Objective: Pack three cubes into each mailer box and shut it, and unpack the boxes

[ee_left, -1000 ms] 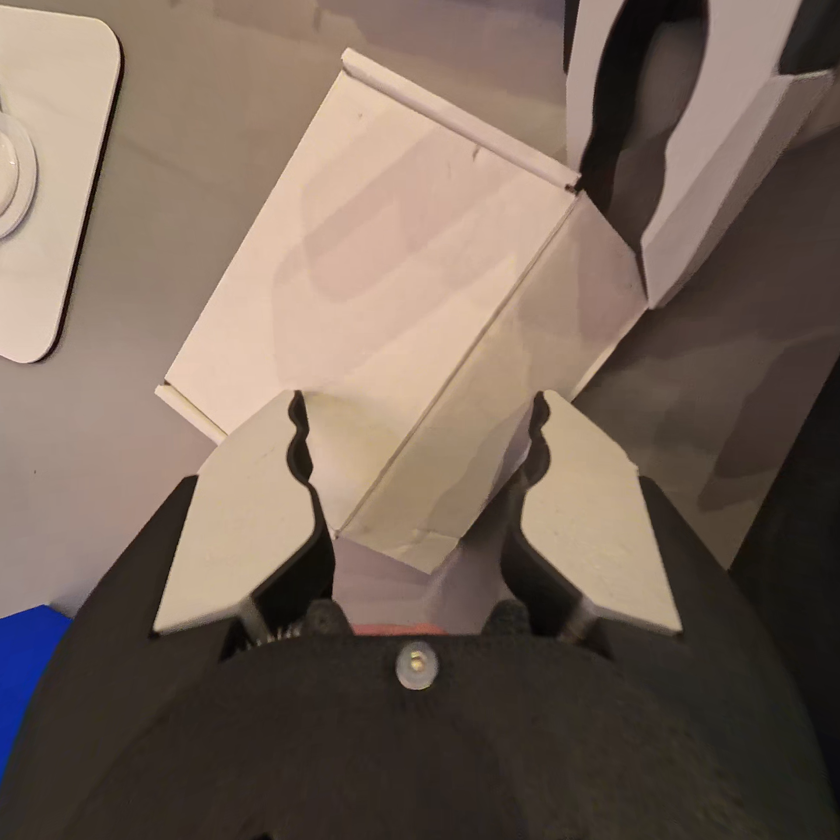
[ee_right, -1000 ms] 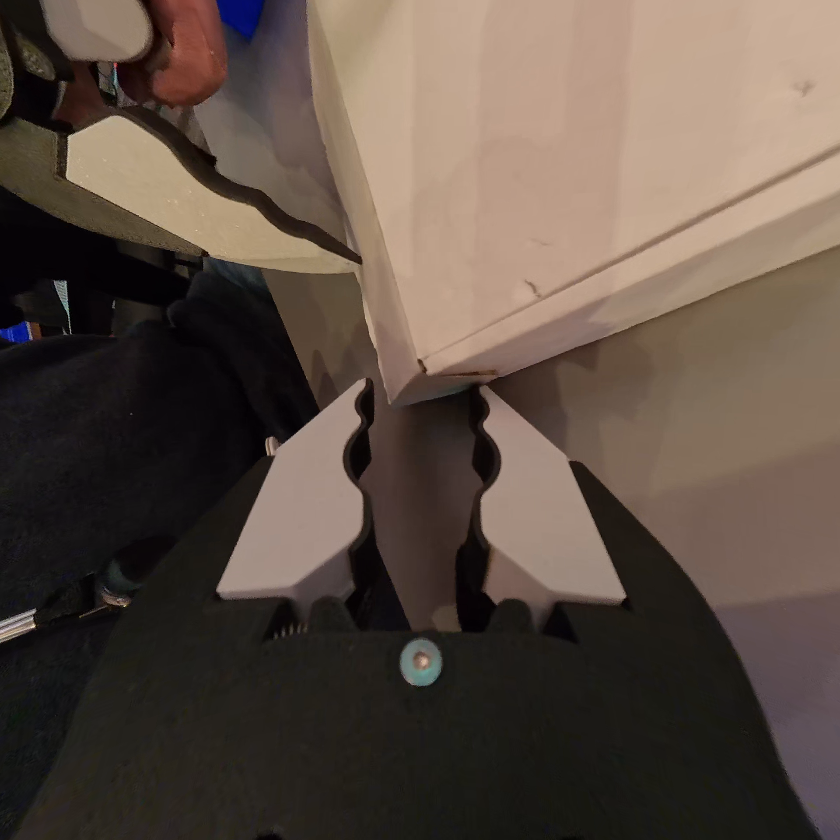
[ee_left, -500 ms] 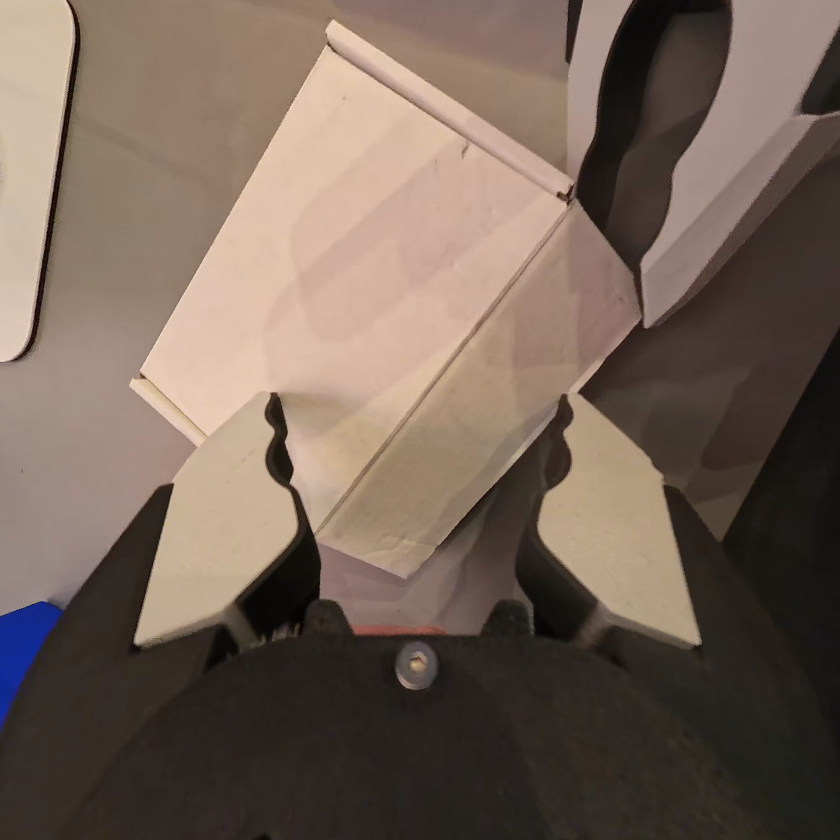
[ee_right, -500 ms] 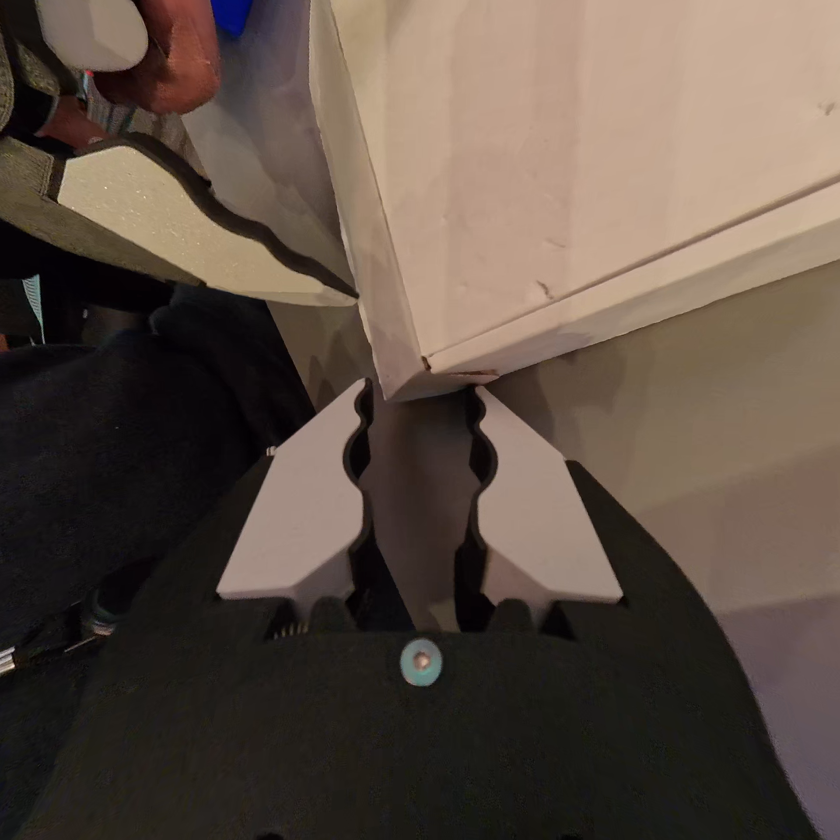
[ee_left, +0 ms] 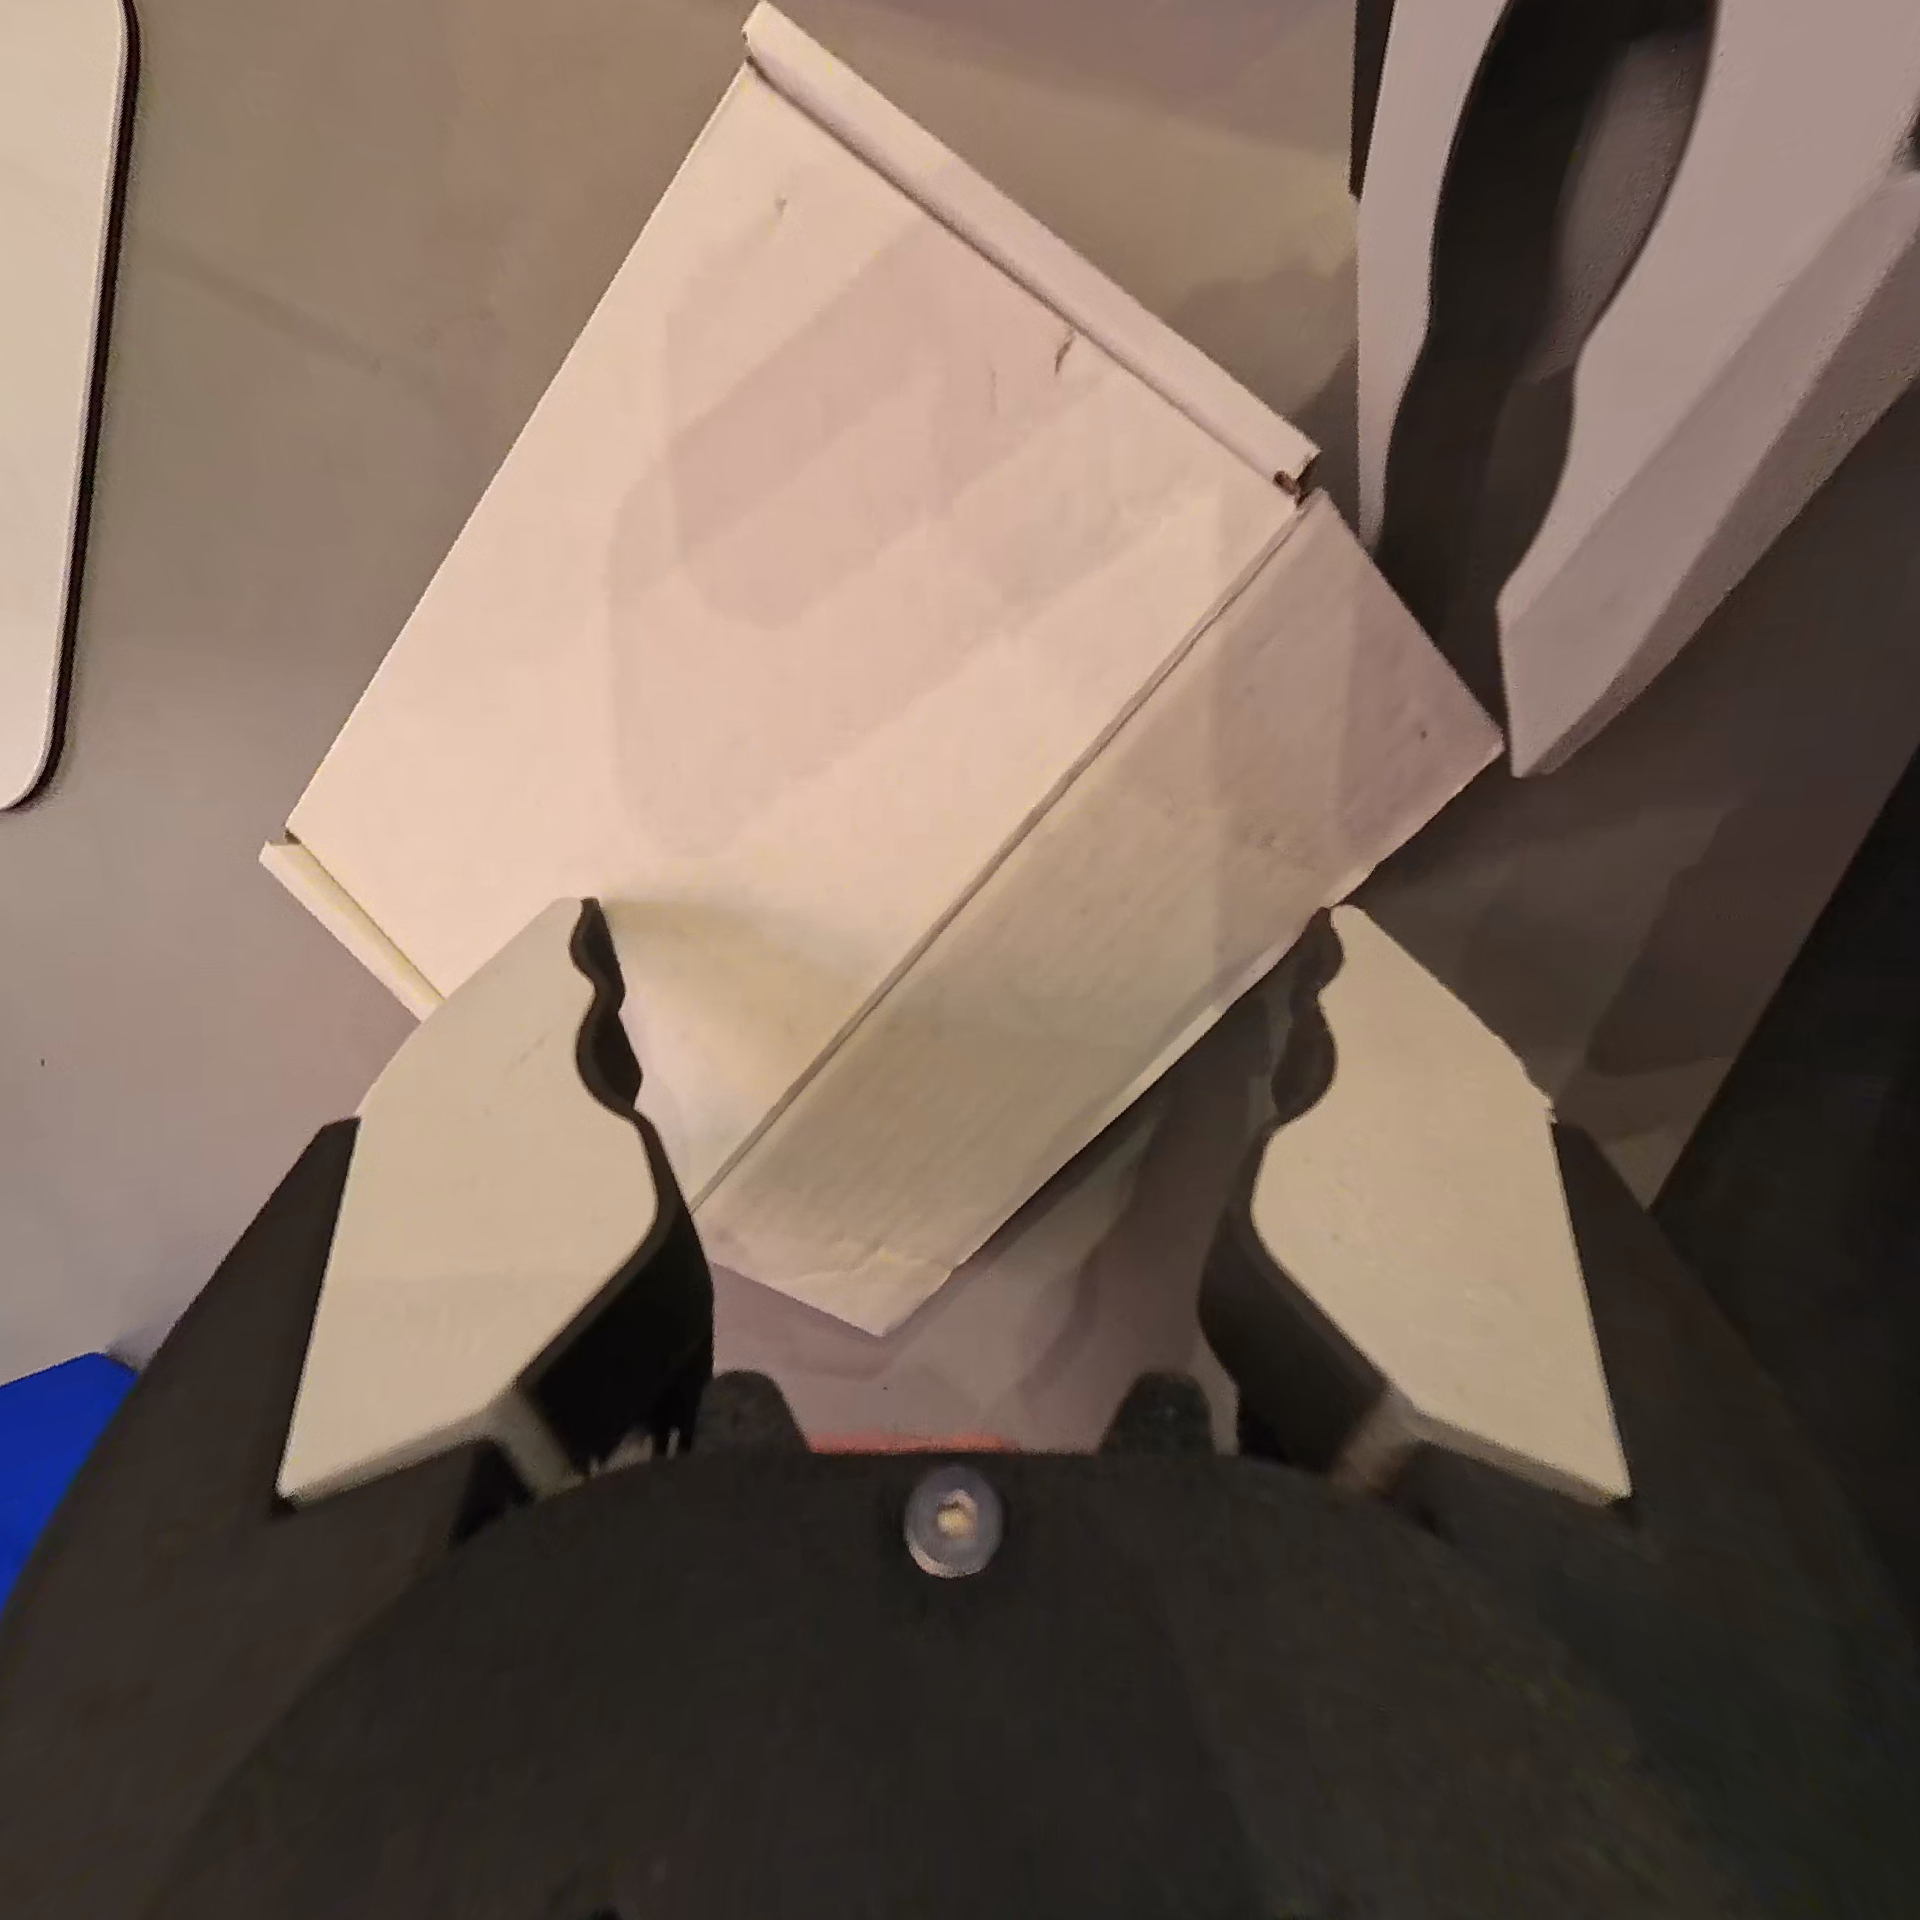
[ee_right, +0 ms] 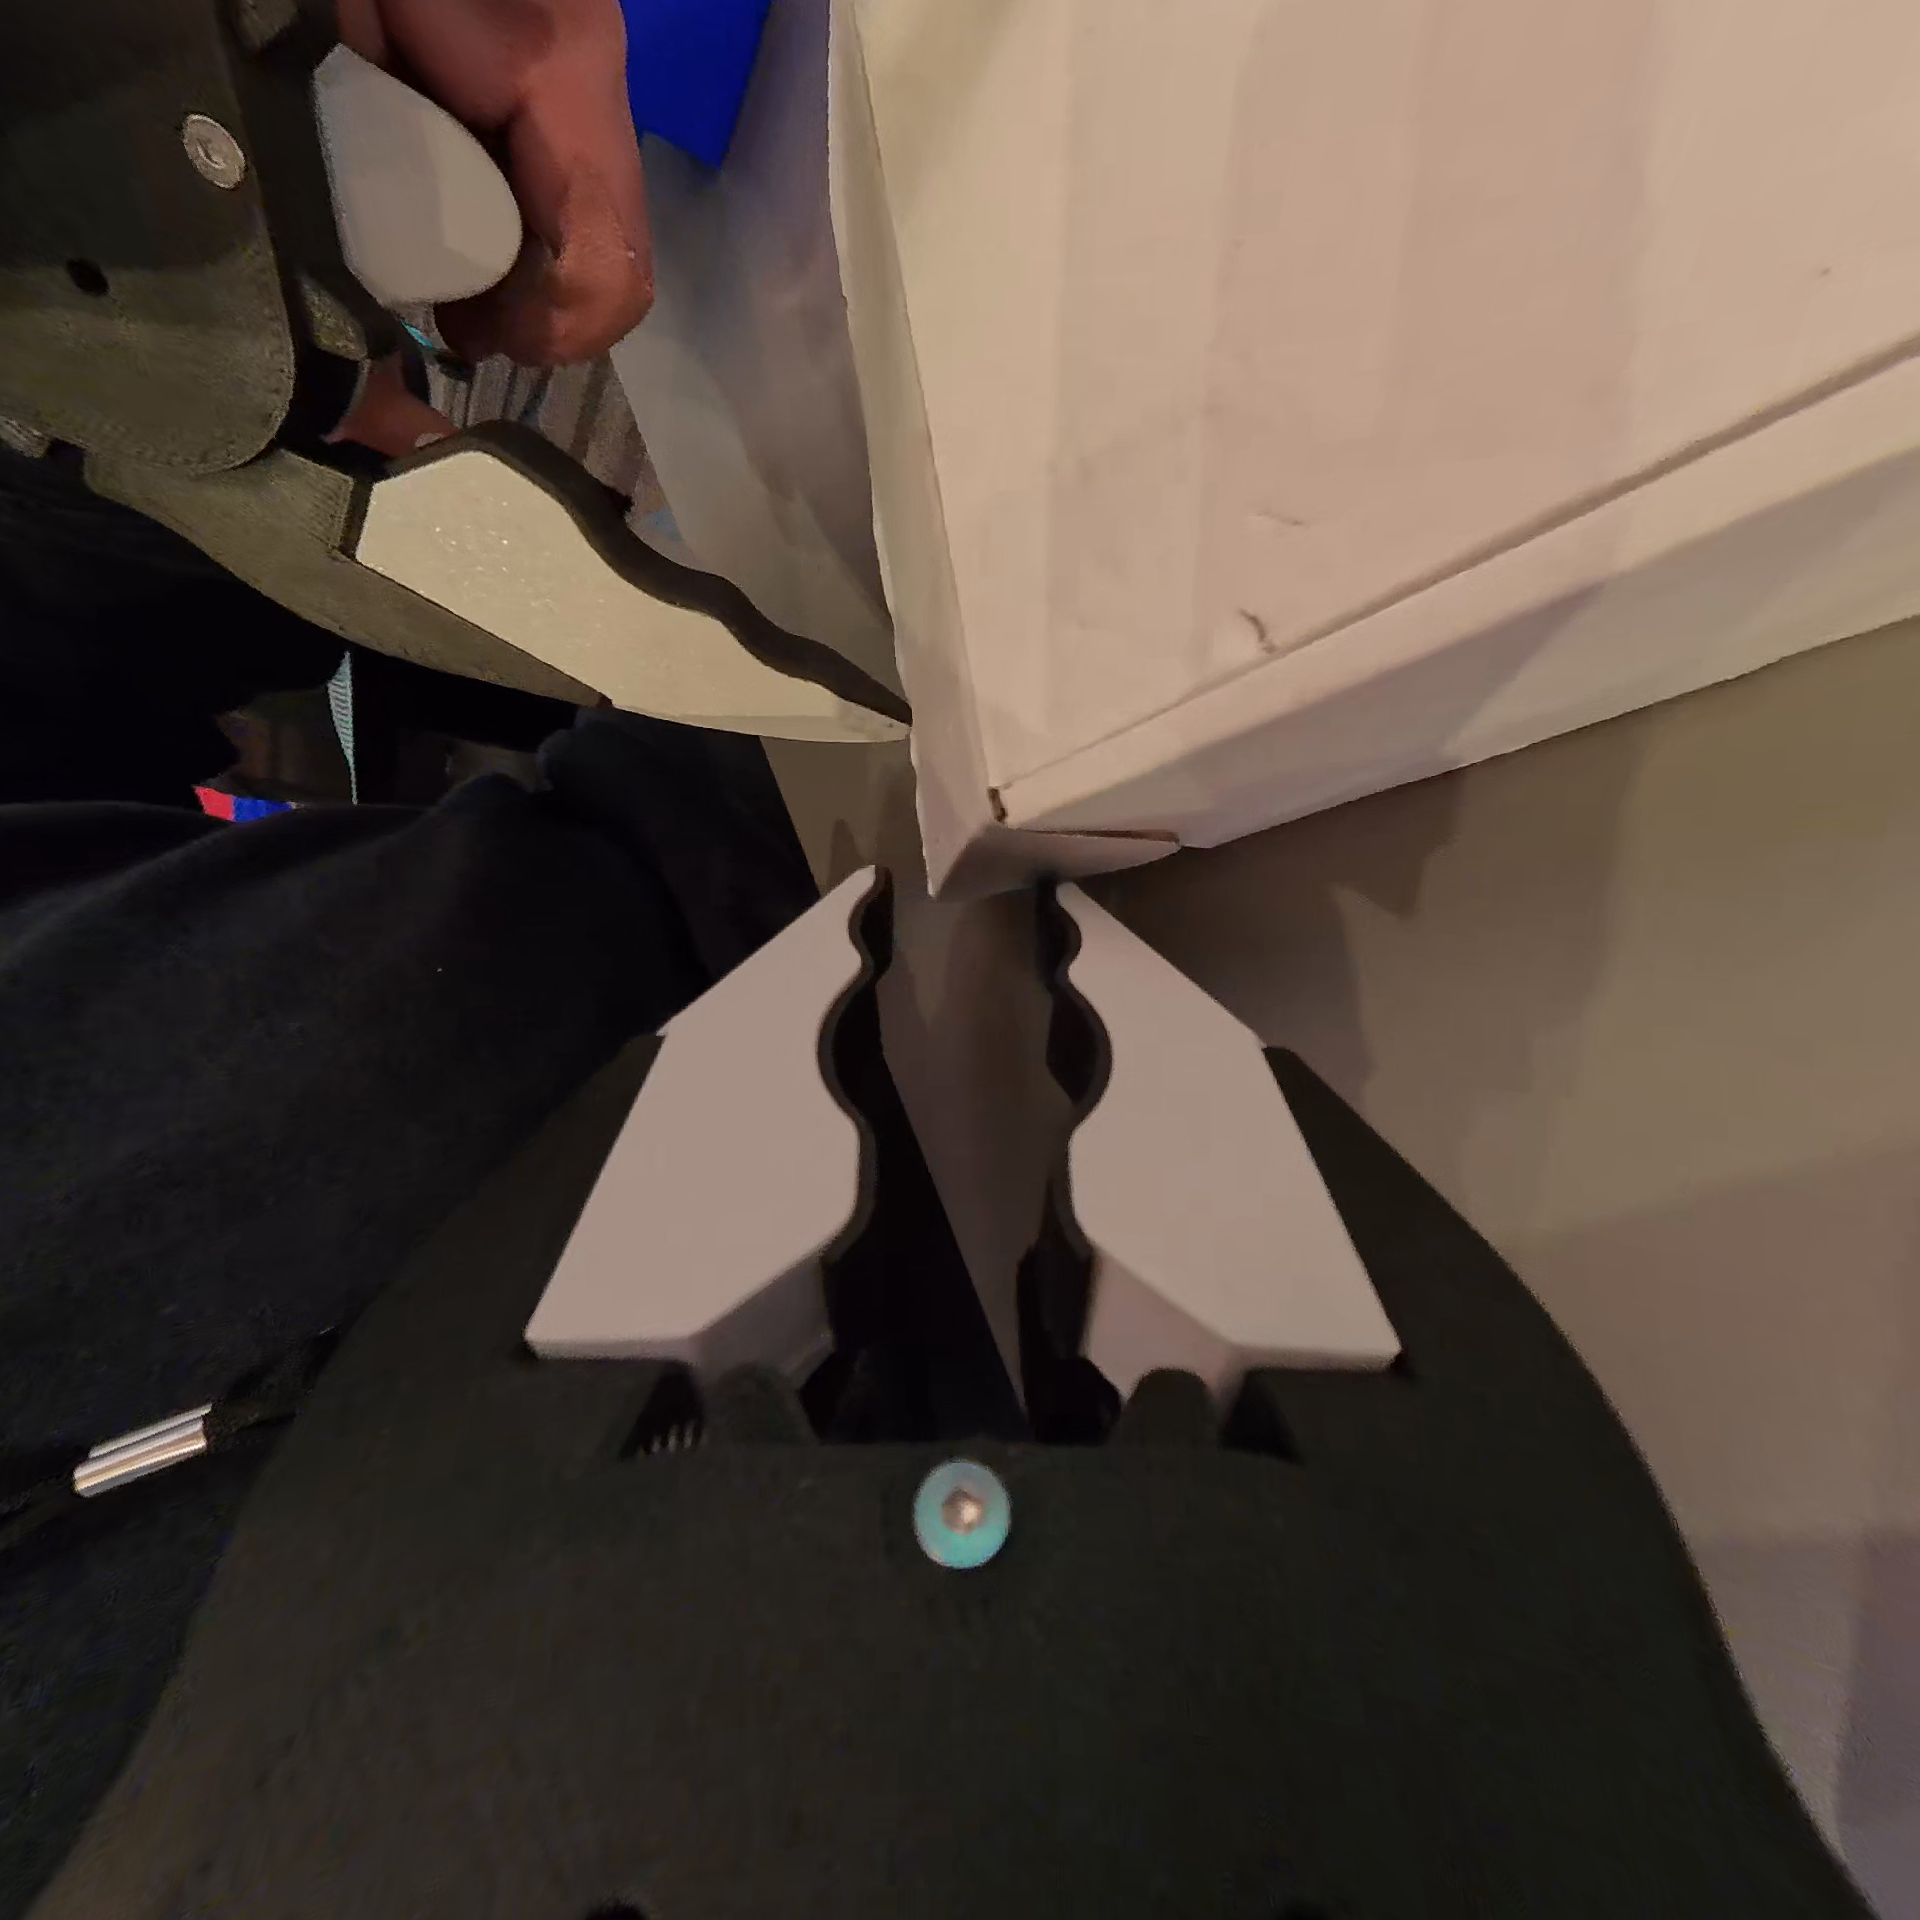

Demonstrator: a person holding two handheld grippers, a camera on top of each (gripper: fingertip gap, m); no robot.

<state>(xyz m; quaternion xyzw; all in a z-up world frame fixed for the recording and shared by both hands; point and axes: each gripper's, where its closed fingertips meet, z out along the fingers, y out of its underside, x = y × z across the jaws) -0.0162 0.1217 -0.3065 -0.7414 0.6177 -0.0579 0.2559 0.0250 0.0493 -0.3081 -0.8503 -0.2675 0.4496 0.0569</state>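
Observation:
A closed white mailer box [ee_left: 831, 644] lies at a slant on the grey table [ee_left: 312, 364]. My left gripper [ee_left: 956, 920] is open wide, and its jaws straddle the box's near corner without pressing on it. In the right wrist view the box [ee_right: 1299, 364] fills the upper right, with its corner just at the tips of my right gripper [ee_right: 966, 888]. That gripper's jaws stand a narrow gap apart with nothing held between them. One finger of the right gripper [ee_left: 1714, 468] shows by the box's right corner. A left gripper finger [ee_right: 582, 613] touches the box's side. No cubes are in view.
A white rounded board [ee_left: 42, 364] lies at the far left. Something blue [ee_left: 52, 1423] shows at the lower left, and also in the right wrist view [ee_right: 696, 83]. A person's hand [ee_right: 561, 208] holds the left gripper, and dark clothing [ee_right: 260, 1039] lies beside the table edge.
My left gripper's jaws have opened wider around the box's corner. My right gripper's jaws have narrowed a little at the box's other corner. The box has barely moved.

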